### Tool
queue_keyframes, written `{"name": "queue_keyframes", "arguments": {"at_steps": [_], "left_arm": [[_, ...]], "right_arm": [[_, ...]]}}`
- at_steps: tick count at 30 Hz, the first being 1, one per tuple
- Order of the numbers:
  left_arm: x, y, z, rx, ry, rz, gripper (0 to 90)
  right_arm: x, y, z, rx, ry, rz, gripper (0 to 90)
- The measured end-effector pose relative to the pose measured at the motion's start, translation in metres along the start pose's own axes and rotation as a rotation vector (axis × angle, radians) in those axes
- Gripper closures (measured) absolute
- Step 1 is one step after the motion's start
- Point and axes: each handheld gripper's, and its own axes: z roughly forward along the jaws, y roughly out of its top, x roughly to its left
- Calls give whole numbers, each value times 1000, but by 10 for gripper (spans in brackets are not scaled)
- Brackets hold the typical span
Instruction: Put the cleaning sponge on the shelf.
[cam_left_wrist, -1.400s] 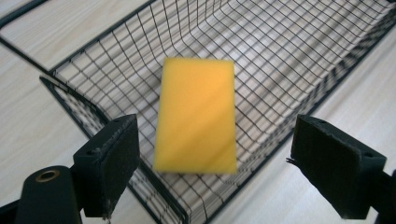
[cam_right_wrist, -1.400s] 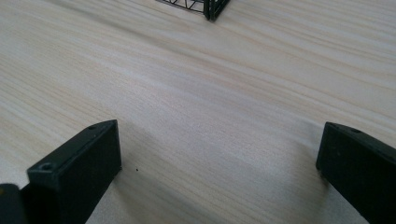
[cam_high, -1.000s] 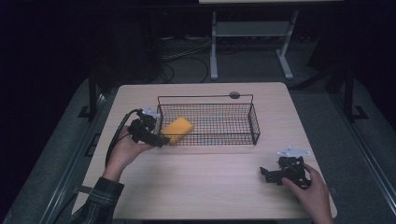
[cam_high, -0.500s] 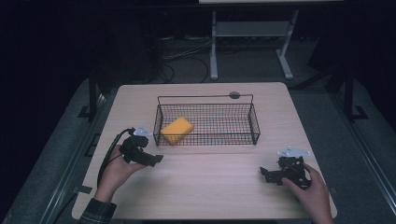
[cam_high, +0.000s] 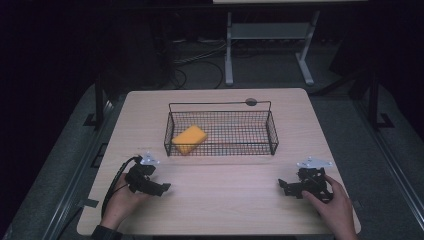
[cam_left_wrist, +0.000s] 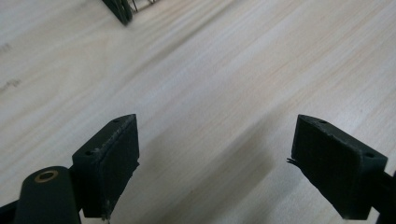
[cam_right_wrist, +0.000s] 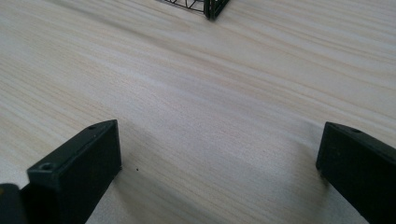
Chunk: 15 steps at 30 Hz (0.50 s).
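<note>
Sponge lies closer to the left tongs

Sponge (cam_high: 189, 139), yellow, sits inside the wire basket (cam_high: 272, 135) at its left end, long axis slanting across the basket floor. It lies ahead of and slightly right of the left tongs (cam_high: 165, 188), which rest low over the tabletop (cam_high: 225, 200) with jaws wide apart and empty. The right tongs (cam_high: 282, 186), also spread and empty, sit well apart from it, far off to the sponge's right. Any reach would likely fall to the left hand, clearing the near basket wall first.

No readable text or labels anywhere.
</note>
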Motion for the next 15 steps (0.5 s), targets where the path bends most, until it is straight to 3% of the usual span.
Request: {"name": "queue_keyframes", "arguments": {"at_steps": [8, 15], "left_arm": [[-1, -9, 7, 1, 11, 7, 140], [-1, -16, 8, -49, 15, 25, 130]], "right_arm": [[0, 0, 0, 0, 0, 1, 0], [0, 0, 0, -1, 1, 2, 0]]}}
